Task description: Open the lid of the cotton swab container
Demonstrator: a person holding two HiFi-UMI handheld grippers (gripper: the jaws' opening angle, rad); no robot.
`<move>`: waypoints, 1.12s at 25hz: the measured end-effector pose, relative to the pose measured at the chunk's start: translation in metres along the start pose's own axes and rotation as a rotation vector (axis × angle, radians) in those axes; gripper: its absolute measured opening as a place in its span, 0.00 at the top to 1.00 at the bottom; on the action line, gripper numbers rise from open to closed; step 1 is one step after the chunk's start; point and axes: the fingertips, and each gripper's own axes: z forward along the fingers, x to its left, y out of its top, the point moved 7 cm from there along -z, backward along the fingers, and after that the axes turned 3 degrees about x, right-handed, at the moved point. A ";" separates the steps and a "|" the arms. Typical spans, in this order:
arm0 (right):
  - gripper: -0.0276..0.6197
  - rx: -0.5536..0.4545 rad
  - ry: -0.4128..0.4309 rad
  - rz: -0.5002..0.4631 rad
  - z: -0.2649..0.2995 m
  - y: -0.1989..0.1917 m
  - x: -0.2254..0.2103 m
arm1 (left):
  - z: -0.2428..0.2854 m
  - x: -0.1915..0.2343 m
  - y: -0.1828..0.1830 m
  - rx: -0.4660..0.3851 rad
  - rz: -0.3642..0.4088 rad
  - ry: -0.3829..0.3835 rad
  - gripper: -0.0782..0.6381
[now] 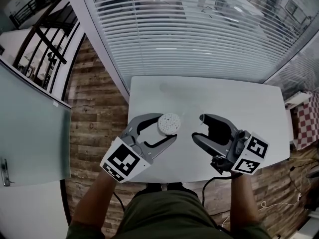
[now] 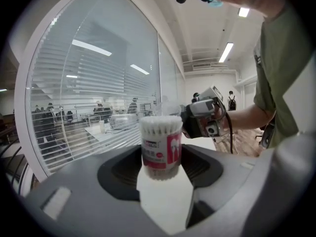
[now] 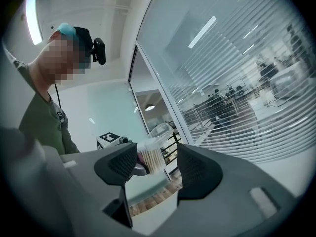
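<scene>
The cotton swab container (image 1: 168, 124) stands upright on the white surface (image 1: 234, 101), packed with white-tipped swabs (image 2: 160, 125). The right gripper view shows its clear lid (image 3: 160, 131) tipped up at an angle above the swabs. The left hand-held gripper (image 1: 168, 128) has its jaws wide around the container's body, pads against its sides, gripping it. The right hand-held gripper (image 1: 198, 127) sits just beside the container, pointing at it, jaws apart and empty.

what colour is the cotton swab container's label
Red and white label on the cotton swab container; left gripper view.
</scene>
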 end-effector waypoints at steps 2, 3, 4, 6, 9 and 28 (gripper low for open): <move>0.55 -0.002 -0.012 0.006 -0.003 -0.001 0.001 | -0.001 0.000 0.001 -0.008 -0.002 0.006 0.54; 0.55 -0.004 -0.018 0.009 -0.005 0.000 0.001 | -0.001 0.000 0.002 -0.011 -0.003 0.009 0.54; 0.56 -0.007 -0.026 0.012 -0.006 0.000 0.001 | -0.002 0.000 0.003 -0.014 -0.004 0.011 0.54; 0.65 -0.015 -0.044 0.019 -0.010 0.001 0.001 | -0.003 -0.002 0.004 -0.018 -0.006 0.014 0.54; 0.72 -0.031 -0.063 0.029 -0.014 0.003 0.000 | -0.004 -0.004 0.005 -0.023 -0.013 0.018 0.54; 0.94 -0.026 -0.091 0.038 -0.018 -0.011 0.004 | -0.008 -0.017 0.003 -0.035 -0.032 0.039 0.54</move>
